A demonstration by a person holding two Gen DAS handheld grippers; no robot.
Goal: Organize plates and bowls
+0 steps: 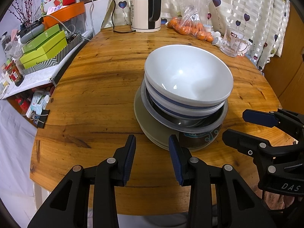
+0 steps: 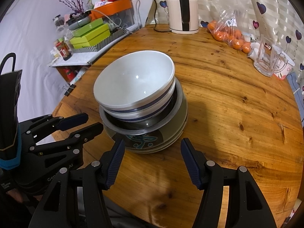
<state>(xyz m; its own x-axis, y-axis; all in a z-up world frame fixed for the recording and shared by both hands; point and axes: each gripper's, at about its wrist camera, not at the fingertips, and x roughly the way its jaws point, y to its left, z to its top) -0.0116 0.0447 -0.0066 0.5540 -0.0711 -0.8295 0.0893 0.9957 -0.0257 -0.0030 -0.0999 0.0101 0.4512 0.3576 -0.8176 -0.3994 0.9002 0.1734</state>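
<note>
Bowls (image 1: 188, 76) sit nested on the plates (image 1: 152, 131) mid-surface (image 1: 98, 87), one stack we judge tidy. Left hand-held gripper (image 1: 152, 148), narrowly parted and empty, hovers at the near edge; right hand-held gripper (image 2: 152, 152), wider and empty, faces the stack's near rim.

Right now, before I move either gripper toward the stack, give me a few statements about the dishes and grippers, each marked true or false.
1. The white bowl sits on top of the stack. True.
2. The left gripper is clamped on a plate. False: its jaws are open with nothing between them, just short of the plates.
3. The right gripper holds nothing. True.
4. The metal dish lies under the plates. False: it rests on them, under the bowls.
5. The kettle stands beyond the stack. True.
</note>
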